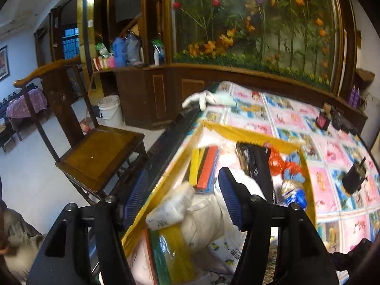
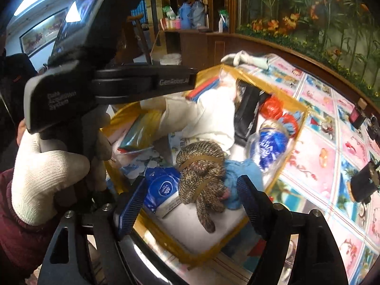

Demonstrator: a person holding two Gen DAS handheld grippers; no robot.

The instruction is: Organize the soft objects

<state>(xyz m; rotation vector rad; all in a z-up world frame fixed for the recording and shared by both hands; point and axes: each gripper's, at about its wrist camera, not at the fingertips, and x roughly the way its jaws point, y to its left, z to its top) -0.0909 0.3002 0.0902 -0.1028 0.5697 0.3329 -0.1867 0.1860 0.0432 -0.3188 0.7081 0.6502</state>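
A clear storage bag with a yellow rim (image 1: 249,134) lies open on the table, packed with soft things. My left gripper (image 1: 182,199) stands open over its near-left corner, above a white tissue pack (image 1: 171,206) and a white cloth (image 1: 206,216), without pressing on either. In the right wrist view the bag's rim (image 2: 261,80) frames a brown knitted bundle (image 2: 201,173) tied with a band. It lies beside a blue tissue pack (image 2: 163,187) and a light blue cloth (image 2: 247,168). My right gripper (image 2: 191,201) is open around the bundle, pads clear of it.
A patterned pink-and-blue tablecloth (image 1: 332,156) covers the table. A white glove (image 1: 201,98) lies at its far edge, with small dark items at right (image 1: 353,178). A wooden chair (image 1: 99,152) stands left of the table. A white-gloved hand (image 2: 47,173) grips the other tool's handle (image 2: 106,87).
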